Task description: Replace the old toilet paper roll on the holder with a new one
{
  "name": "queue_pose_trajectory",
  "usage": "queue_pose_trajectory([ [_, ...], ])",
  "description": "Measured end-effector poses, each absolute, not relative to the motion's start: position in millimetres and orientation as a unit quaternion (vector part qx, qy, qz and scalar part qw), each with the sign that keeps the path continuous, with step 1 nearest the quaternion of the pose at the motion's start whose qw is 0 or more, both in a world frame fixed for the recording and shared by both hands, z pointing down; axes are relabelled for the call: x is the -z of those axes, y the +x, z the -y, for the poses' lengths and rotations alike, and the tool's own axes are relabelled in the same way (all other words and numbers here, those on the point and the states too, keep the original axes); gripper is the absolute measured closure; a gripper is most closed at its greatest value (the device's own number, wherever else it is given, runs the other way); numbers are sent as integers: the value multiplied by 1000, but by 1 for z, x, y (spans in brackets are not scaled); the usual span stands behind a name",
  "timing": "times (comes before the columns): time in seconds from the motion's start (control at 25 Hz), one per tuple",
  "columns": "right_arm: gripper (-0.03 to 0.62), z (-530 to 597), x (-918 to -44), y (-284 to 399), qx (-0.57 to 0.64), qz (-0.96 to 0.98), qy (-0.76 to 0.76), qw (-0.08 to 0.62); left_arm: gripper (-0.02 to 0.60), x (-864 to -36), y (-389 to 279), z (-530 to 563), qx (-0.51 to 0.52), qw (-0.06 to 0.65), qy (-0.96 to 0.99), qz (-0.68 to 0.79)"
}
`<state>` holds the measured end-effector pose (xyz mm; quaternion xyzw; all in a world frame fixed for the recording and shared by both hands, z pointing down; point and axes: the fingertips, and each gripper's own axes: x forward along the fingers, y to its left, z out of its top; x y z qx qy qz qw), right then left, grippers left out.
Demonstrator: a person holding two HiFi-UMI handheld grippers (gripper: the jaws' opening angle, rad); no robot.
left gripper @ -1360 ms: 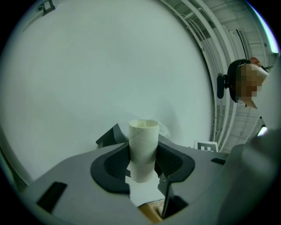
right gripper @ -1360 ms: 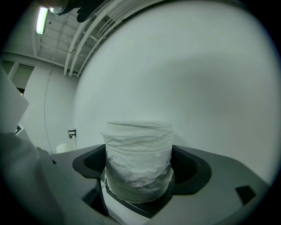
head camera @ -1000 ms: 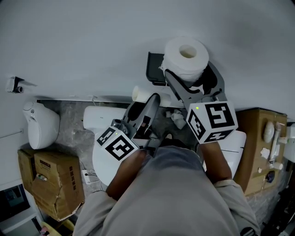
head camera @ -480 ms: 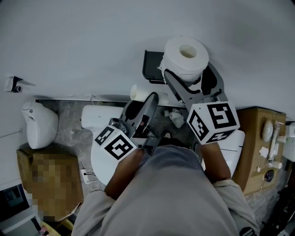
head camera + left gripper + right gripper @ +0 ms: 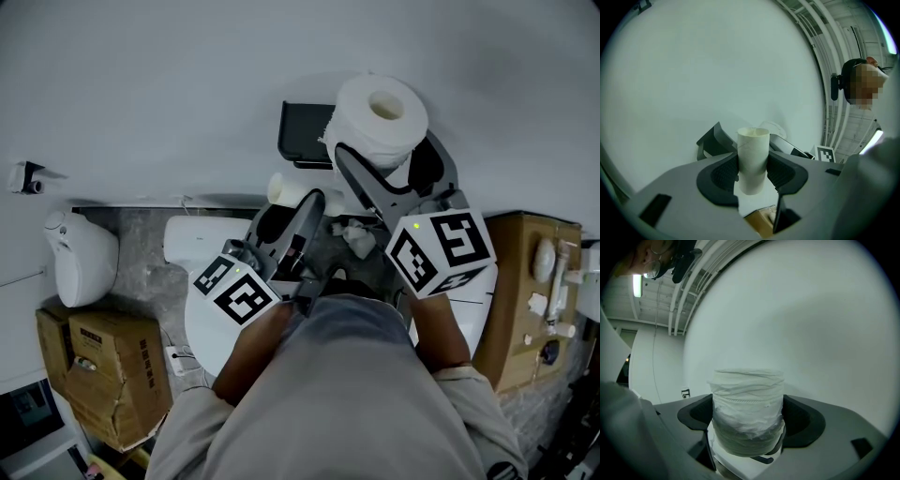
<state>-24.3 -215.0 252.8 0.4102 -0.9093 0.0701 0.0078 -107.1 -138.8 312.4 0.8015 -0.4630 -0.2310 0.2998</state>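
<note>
Now left tool [image 5: 752,164] pinches smooth cardboard tube [image 5: 753,147]; right tool [image 5: 747,425] pinches crinkled, apparently full paper roll [image 5: 747,397].

Cardboard boxes [image 5: 98,370] btm-left, nr white toilet [image 5: 202,328].

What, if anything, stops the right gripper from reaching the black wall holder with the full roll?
Probably nothing, so yes. The right gripper holds the full toilet paper roll right beside the black holder, nothing shows between them, and the left gripper holds the empty cardboard tube lower, aside.
</note>
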Motion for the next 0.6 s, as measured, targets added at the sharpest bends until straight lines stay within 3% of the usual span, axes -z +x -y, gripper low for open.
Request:
queue_pose_trajectory([
  [0.6,146,198,-236,28,-118,900,414,-67,397,-311,-78,134,221,303,814,443],
])
